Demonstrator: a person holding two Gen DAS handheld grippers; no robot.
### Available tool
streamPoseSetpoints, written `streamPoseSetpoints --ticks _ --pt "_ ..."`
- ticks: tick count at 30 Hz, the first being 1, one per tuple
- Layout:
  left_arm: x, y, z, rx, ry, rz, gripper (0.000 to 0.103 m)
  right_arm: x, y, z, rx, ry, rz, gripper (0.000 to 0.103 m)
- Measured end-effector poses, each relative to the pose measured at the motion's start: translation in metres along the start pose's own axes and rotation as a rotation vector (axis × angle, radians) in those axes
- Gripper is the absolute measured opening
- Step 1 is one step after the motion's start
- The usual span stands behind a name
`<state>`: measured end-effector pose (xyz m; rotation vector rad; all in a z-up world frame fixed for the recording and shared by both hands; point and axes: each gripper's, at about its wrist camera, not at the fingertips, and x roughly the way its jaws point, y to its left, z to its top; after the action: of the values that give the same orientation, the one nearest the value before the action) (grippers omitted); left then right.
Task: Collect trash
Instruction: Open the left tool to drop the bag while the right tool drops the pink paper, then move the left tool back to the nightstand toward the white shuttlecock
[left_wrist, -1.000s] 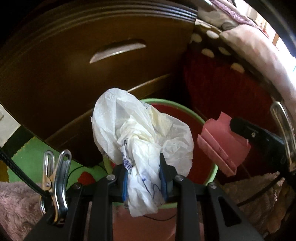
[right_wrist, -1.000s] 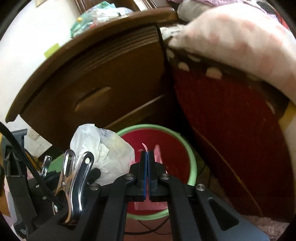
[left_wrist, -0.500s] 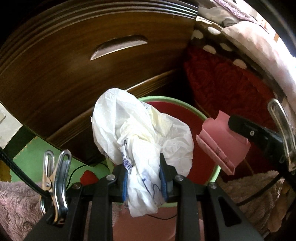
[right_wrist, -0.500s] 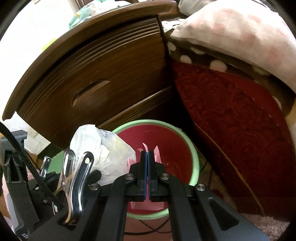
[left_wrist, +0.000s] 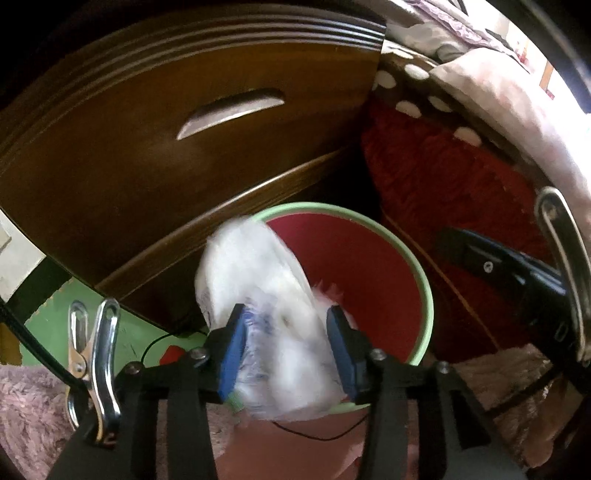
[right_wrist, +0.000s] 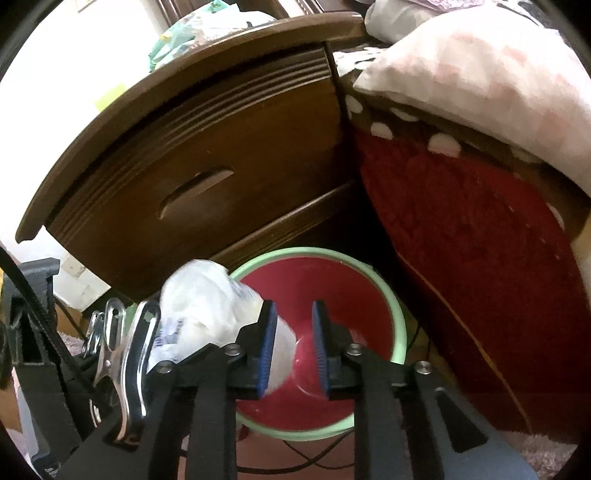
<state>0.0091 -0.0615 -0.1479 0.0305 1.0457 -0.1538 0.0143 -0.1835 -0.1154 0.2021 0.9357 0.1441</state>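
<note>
**Spotter:** What did you have closest to you?

**Me:** On my left wrist view, the left gripper (left_wrist: 286, 317) had its jaws spread wide. The white plastic bag (left_wrist: 258, 295) sat between them, smeared with motion. I judged it loose, not pinched. My right gripper (right_wrist: 293, 314) also stood parted, with nothing in it. A pale pink smear showed just beyond its pads, and I couldn't tell what it was.

**Spotter:** Where was the bag in relation to the bin?

**Me:** It was over the near left part of the green-rimmed bin (left_wrist: 424, 288), leaning toward the left rim. The risk, as I read it, was that it would catch on that rim and tip out. To do this cleanly I wanted both grippers kept wide and still above the mouth until the bag cleared. After that I'd lift straight up so a pad didn't drag the plastic back out.

**Spotter:** Was anything crowding you?

**Me:** A thin black cable (left_wrist: 314, 435) lay on the floor by the near rim, so I wouldn't go low there. The wooden drawer front (left_wrist: 184, 166) stood close behind the bin on the left. The red bedcover (left_wrist: 443, 184) pressed in on the right, with a pillow (right_wrist: 480, 74) on top farther back. That left little room to either side.
</note>
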Motion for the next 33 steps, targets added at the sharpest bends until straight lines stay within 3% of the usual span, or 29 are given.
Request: streamPoseSetpoints --ticks 14,19,33 --pt "-0.048 -0.006 0.015 0.011 -0.101 -0.02 0.046 -0.039 0.014 0.005 -0.063 -0.106 0.01 0.023" --pt "-0.07 -0.001 0.024 0.007 -0.135 -0.022 0.046 -0.067 0.025 0.013 -0.091 -0.181 0.013 0.029" --pt "-0.13 0.01 0.075 -0.034 -0.257 -0.045 0.046 -0.116 0.046 0.044 -0.145 -0.295 0.024 0.035"
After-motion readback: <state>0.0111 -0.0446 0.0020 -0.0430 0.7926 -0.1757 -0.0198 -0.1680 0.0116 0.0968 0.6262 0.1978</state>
